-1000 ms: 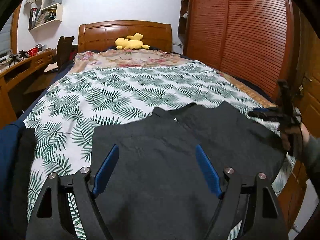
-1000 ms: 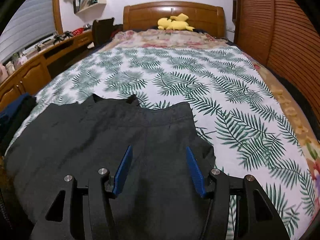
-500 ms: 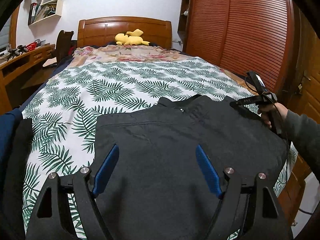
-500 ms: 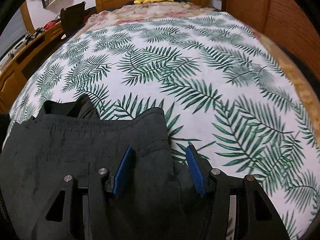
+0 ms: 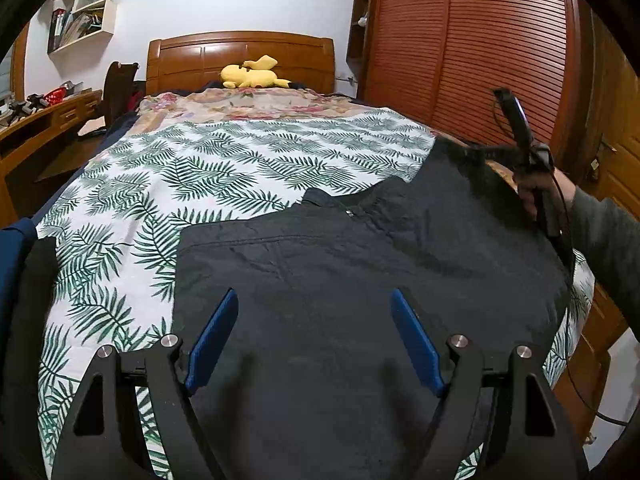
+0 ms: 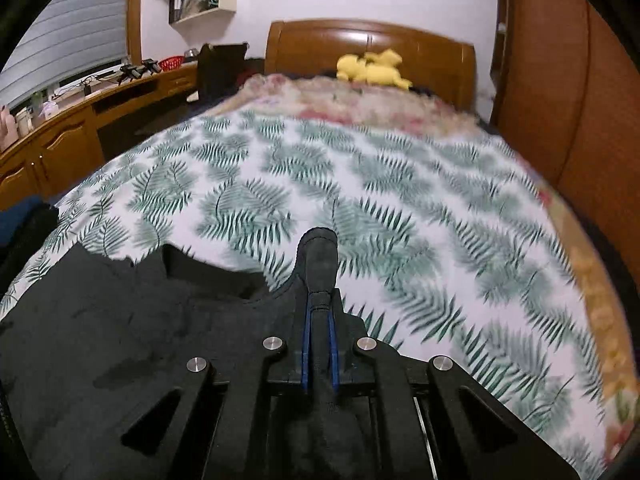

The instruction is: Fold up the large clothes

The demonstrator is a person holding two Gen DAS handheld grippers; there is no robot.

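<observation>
A large dark grey garment (image 5: 360,264) lies spread on the near end of a bed with a fern-print sheet (image 5: 208,176). My left gripper (image 5: 314,300) is open and empty, hovering above the garment's near middle. My right gripper (image 6: 319,308) is shut on the garment's far right corner (image 6: 318,256), which bulges out past the blue pads (image 6: 305,344) and is lifted off the sheet. In the left wrist view the right gripper (image 5: 472,150) shows at the right, holding that corner up.
A yellow plush toy (image 5: 252,77) lies at the wooden headboard (image 5: 240,50). A wooden wardrobe (image 5: 480,48) lines the right side. A desk (image 6: 60,136) and dark chair (image 5: 118,88) stand left. Dark blue cloth (image 5: 16,256) lies at the bed's left edge.
My right gripper has shut on the garment's right corner and raised it off the sheet. My left gripper has stayed open above the garment.
</observation>
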